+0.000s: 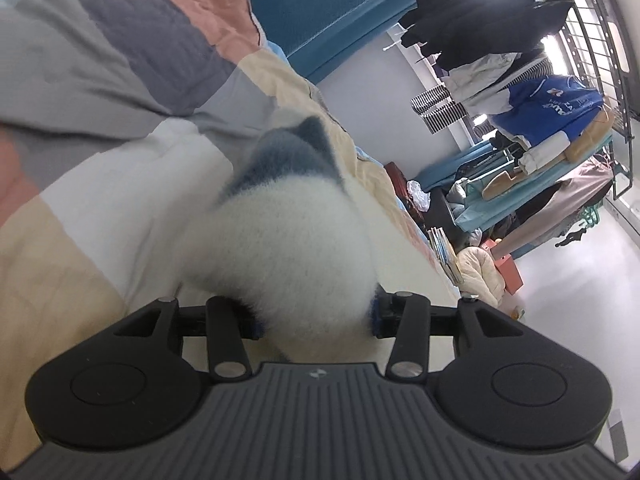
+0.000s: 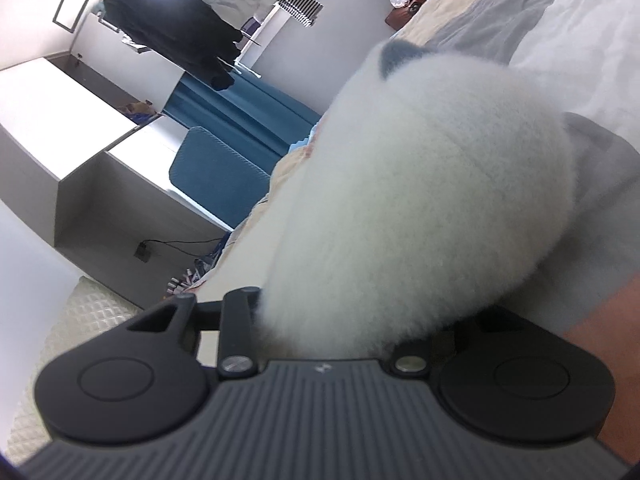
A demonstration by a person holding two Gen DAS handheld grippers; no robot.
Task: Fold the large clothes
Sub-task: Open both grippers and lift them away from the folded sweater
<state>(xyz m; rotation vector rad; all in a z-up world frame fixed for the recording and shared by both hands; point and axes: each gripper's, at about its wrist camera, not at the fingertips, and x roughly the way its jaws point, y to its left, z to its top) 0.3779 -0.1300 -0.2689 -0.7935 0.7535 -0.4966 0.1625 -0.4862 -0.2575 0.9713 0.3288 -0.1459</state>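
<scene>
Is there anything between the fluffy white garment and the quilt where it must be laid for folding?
Nothing visible. In both wrist views the fluffy white garment sits between each gripper's fingers, left gripper and right gripper, and only bare quilt lies around it. What is under the garment is hidden.

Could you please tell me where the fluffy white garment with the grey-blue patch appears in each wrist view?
Left wrist view: the fluffy white garment with the grey-blue patch fills the lower centre, above the pastel patchwork quilt.
Right wrist view: it fills the centre and right.
Shared landmark: the black clothes hanging by the window.
</scene>
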